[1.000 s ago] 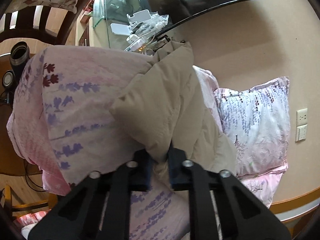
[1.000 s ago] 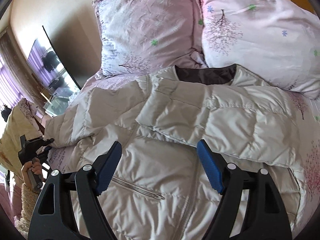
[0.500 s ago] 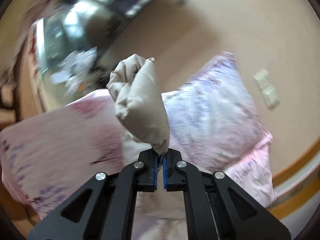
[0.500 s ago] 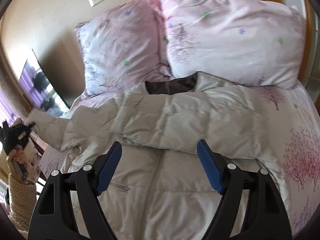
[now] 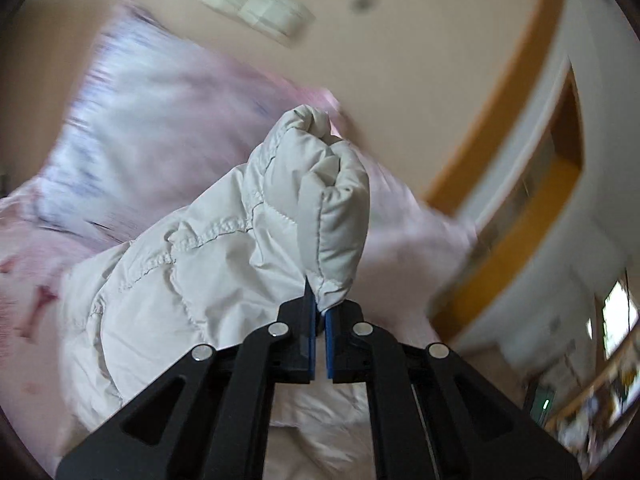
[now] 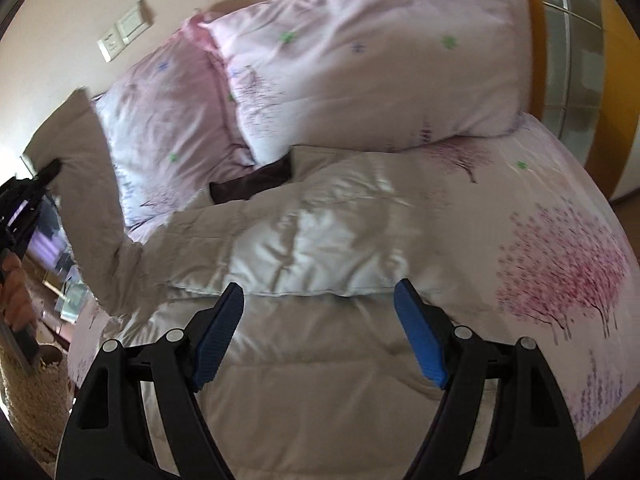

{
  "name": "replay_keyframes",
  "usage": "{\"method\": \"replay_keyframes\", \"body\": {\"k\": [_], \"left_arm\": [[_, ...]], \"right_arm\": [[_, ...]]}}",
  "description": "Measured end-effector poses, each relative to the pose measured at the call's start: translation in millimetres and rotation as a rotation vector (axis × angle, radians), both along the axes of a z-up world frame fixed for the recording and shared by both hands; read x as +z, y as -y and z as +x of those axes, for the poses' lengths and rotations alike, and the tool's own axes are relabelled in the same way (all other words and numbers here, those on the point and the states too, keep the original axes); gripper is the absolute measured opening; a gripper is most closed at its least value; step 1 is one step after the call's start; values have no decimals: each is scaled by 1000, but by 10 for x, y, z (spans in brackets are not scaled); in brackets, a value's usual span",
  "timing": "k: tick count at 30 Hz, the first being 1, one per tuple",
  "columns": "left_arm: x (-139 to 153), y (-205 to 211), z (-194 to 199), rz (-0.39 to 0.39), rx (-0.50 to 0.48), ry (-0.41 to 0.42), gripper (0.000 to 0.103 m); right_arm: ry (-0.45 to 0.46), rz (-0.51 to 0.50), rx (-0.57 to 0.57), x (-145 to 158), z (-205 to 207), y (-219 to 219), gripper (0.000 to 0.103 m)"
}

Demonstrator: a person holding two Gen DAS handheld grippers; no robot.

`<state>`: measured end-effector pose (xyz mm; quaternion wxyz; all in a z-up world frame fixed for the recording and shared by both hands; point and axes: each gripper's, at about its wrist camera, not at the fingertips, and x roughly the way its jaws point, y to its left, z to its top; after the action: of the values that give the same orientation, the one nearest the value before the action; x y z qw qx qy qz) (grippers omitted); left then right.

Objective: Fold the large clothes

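The left gripper [image 5: 319, 316] is clamped on the cuff end of a sleeve [image 5: 320, 200] of the pale puffy jacket [image 6: 312, 240], its blue pads nearly together with only the fabric's edge between them. In the left wrist view the sleeve rises from the jaws toward the middle of the frame, its end bunched at the top, with more quilted jacket trailing down to the lower left. Behind it, blurred, are a pink floral pillow [image 5: 152, 120] at the upper left and a wall switch plate [image 5: 256, 8] near the top.

The right gripper [image 6: 319, 334] is spread wide and holds nothing; its blue pads hang over the jacket's body in the lower middle of the right wrist view. The jacket lies spread on the pink flowered bedspread [image 6: 560, 264], its dark collar lining [image 6: 252, 184] toward two pillows [image 6: 360, 80] in the upper half of the frame. One sleeve lies folded across the chest. The other sleeve is lifted off the bed at the left edge, stretched up toward the left gripper, which shows there as a dark shape in a hand [image 6: 16, 292].
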<state>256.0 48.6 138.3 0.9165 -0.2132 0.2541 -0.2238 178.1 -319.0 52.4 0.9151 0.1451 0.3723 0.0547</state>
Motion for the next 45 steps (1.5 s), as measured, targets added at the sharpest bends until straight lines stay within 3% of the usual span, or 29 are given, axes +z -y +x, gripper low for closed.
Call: {"method": "replay_keyframes", "body": {"k": [6,12,13,14,16,20,23,26,31,33,35,37,41,45], "left_arm": [[-624,1040,241,195,-178,-139,4],[-1174,1500,296,421,-289,-257,9],[-1217,1498,262,436,-303,-264,13],[-1231,1506,251,441,-326,-268,35],[-1167,1441,176,358,-388,-250,65],[-892,1153,-39,231,-443,-182,78],[-714,746,-171,196,-374,-144,81],[-684,219,-227,187,-261,-156,81],[-812,-528,-409,254,-100,-193,81],[-881,-720,-433,280,-57,-212,81],[-965,-960,-518,286,-15,-233,81],[-1042,-1177,-575,284,28,-257,81],[-1153,-1509,-744,258,121,-269,81],[-1279,-1646,-783,286,191,-247,82]], "right_arm": [[-19,13,-64,-86,-4,258,79],[-37,42,-93,-108,110,360,79],[-35,57,-86,-93,142,356,79],[-31,74,-78,-77,171,353,79],[-19,118,-47,-31,232,313,79],[-31,230,43,13,408,174,77],[-88,301,146,-59,613,-53,70],[-157,312,179,-209,798,-236,62],[-245,291,177,-483,1038,-437,52],[-253,259,154,-525,1068,-450,41],[-244,268,159,-552,1070,-452,17],[-202,268,148,-525,1052,-430,11],[-155,279,77,-500,1075,-301,8],[-232,265,24,-684,1175,-256,8]]}}
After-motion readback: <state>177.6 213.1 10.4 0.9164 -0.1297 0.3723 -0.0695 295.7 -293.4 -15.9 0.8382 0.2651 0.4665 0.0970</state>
